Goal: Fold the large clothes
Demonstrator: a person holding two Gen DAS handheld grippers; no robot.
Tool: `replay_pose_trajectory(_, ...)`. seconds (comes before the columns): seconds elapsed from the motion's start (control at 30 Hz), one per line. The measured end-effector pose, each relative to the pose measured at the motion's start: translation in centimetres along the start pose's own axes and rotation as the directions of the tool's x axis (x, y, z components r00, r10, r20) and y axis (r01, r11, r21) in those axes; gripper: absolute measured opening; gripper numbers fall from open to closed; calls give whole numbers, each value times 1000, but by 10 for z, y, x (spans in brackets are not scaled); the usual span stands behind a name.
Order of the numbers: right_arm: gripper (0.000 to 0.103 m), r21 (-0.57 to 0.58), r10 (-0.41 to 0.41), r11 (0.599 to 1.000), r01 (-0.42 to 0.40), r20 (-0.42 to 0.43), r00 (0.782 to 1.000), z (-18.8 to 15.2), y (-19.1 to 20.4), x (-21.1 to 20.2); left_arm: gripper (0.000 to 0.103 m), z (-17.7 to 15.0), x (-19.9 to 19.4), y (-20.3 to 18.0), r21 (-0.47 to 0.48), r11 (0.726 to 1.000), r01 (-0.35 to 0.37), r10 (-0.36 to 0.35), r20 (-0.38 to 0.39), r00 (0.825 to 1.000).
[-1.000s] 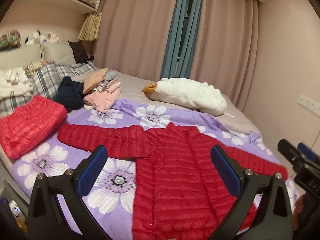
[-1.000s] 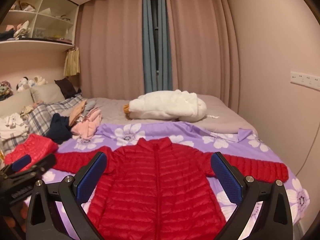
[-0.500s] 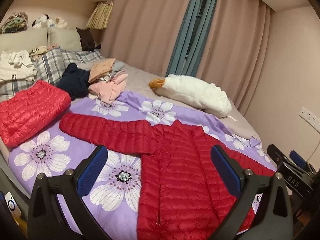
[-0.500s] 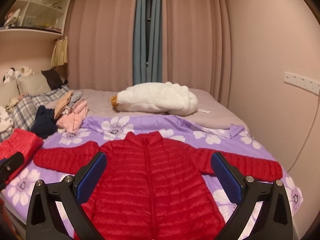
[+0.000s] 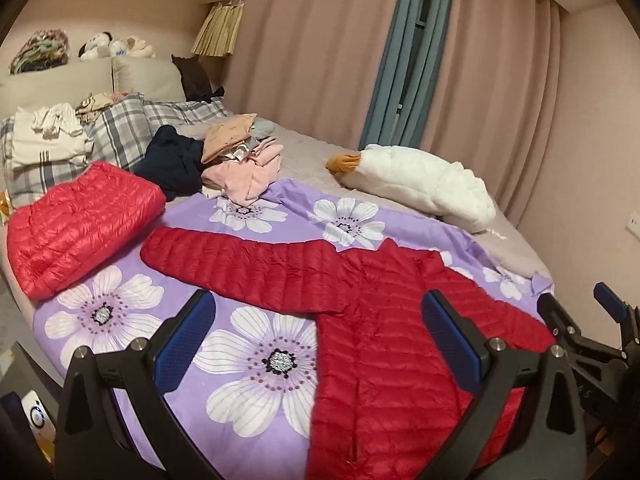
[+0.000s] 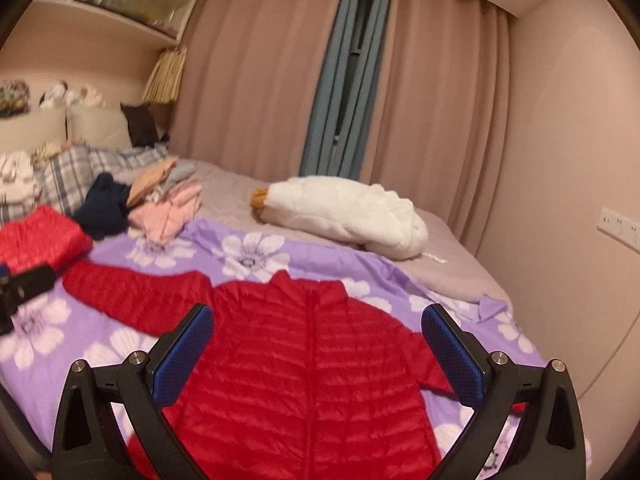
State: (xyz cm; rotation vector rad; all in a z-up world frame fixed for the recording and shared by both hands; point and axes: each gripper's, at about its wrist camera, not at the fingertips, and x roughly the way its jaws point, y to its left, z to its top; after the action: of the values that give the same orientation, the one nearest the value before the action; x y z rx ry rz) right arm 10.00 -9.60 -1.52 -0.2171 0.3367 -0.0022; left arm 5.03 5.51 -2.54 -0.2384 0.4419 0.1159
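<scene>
A red down jacket (image 5: 380,312) lies flat, front up, sleeves spread, on a purple flowered sheet (image 5: 256,356); it also shows in the right wrist view (image 6: 304,364). My left gripper (image 5: 320,340) is open and empty, above the sheet near the jacket's left sleeve (image 5: 240,264) and hem. My right gripper (image 6: 320,348) is open and empty above the jacket's chest. The right gripper shows at the right edge of the left wrist view (image 5: 584,332).
A folded red down jacket (image 5: 80,220) lies at the left. A pile of pink, tan and navy clothes (image 5: 232,160) and a white padded coat (image 5: 420,184) lie further back. Plaid pillows (image 5: 120,132), curtains and a wall surround the bed.
Both grippers have moved closer to the bed and lower. The left view has swung left toward the left sleeve. The jacket has not moved.
</scene>
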Motion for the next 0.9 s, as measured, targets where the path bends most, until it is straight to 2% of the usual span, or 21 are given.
replay_pose_trajectory(0.07,103,8,4,1000,-4,-8,1000,-1,-2,2,103,0,0,0,-17,1000,-12,12,0,1000)
replay_pose_trajectory(0.2,103,96,47,994,-48,21,999,3,-20,-7,103,-1,-5,-10,-27,1000,-2,3,11,1000)
replay_pose_trajectory(0.33,103,260,58,964,-62,23,998,4,-52,-17,103,-3,-4,-24,-12,1000,-14,14,11,1000)
replay_pose_trajectory(0.4,103,300,80,950,-85,30,996,3,-64,-23,103,-5,-4,-31,4,1000,-18,18,17,1000)
replay_pose_trajectory(0.63,103,319,15,947,-28,43,999,0,-74,-38,103,-9,-18,-45,14,1000,23,-24,41,999)
replay_pose_trajectory(0.77,103,341,19,940,-33,42,999,-1,-81,-43,103,-9,-26,-45,10,999,38,-38,48,998)
replay_pose_trajectory(0.9,103,315,28,948,-44,54,998,-2,-81,-49,103,-8,-34,-44,7,999,47,-47,64,997)
